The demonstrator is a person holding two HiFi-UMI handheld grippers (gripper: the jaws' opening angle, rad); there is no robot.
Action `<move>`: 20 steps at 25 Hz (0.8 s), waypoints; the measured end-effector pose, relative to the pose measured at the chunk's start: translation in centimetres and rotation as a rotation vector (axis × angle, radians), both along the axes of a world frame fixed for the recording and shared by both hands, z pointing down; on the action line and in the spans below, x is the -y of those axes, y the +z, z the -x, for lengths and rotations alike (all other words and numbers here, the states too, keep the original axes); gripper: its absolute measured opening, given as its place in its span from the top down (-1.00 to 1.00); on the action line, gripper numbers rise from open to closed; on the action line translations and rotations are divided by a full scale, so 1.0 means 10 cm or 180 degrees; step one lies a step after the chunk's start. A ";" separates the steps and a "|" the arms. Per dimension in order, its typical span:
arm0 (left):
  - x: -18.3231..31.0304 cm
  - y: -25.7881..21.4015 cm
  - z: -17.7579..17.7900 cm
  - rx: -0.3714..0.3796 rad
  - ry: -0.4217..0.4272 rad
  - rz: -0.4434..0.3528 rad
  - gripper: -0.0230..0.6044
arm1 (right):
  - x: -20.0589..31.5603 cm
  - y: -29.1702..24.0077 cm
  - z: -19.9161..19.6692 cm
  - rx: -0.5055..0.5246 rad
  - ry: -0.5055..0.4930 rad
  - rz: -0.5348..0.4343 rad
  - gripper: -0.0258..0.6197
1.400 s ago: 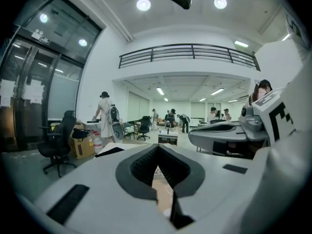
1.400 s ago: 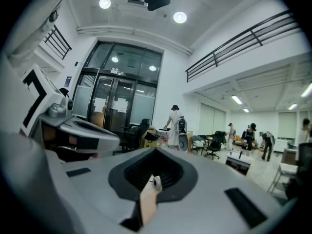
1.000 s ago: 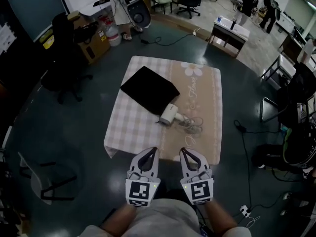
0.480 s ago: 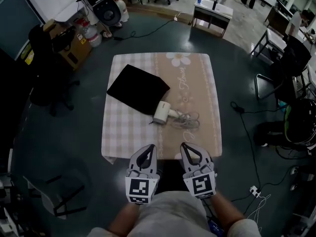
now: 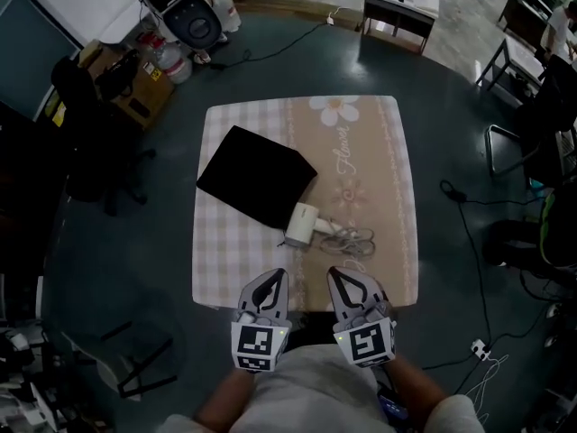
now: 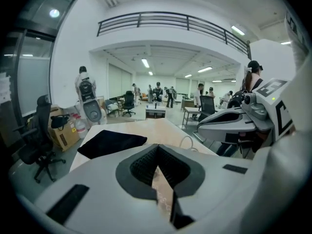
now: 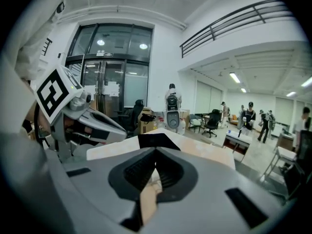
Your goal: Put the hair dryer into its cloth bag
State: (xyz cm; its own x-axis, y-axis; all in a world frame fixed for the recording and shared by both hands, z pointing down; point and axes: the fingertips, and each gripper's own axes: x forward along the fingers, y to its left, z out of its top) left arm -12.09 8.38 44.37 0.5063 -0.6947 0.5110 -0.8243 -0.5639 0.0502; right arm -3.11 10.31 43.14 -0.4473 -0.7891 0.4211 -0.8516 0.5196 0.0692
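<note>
A flat black cloth bag [image 5: 257,177] lies on the left half of the table [image 5: 379,161]. The white hair dryer [image 5: 303,225] rests just off the bag's near corner, its cord [image 5: 349,240] coiled to the right. My left gripper [image 5: 278,276] and right gripper [image 5: 335,274] hover side by side over the table's near edge, both shut and empty, short of the dryer. The left gripper view shows the bag [image 6: 112,143] beyond the closed jaws and the right gripper [image 6: 234,118] alongside. The right gripper view shows the bag [image 7: 156,140] ahead and the left gripper [image 7: 92,118].
A checked and floral cloth [image 5: 234,251] covers the table. An office chair [image 5: 95,124] and boxes [image 5: 135,97] stand to the left, a small desk [image 5: 401,7] behind, and cables [image 5: 469,233] run on the floor at the right. A folding stand [image 5: 135,368] sits near left. People stand far off.
Both grippers have come forward and down together toward the table's near edge, still shut. The head view has tilted, so the table sits more squarely ahead.
</note>
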 end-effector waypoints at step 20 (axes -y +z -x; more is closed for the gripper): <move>0.79 0.57 -0.21 0.0723 -0.0082 0.0361 0.90 | 0.48 0.53 -0.28 0.0323 -0.0181 0.0244 0.87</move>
State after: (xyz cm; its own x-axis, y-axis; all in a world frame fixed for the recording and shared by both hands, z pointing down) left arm -10.00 0.50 50.06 0.3525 -0.6376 0.6850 -0.8357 -0.5439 -0.0762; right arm -0.34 5.50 48.49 -0.5336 -0.7285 0.4297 -0.8212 0.5677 -0.0575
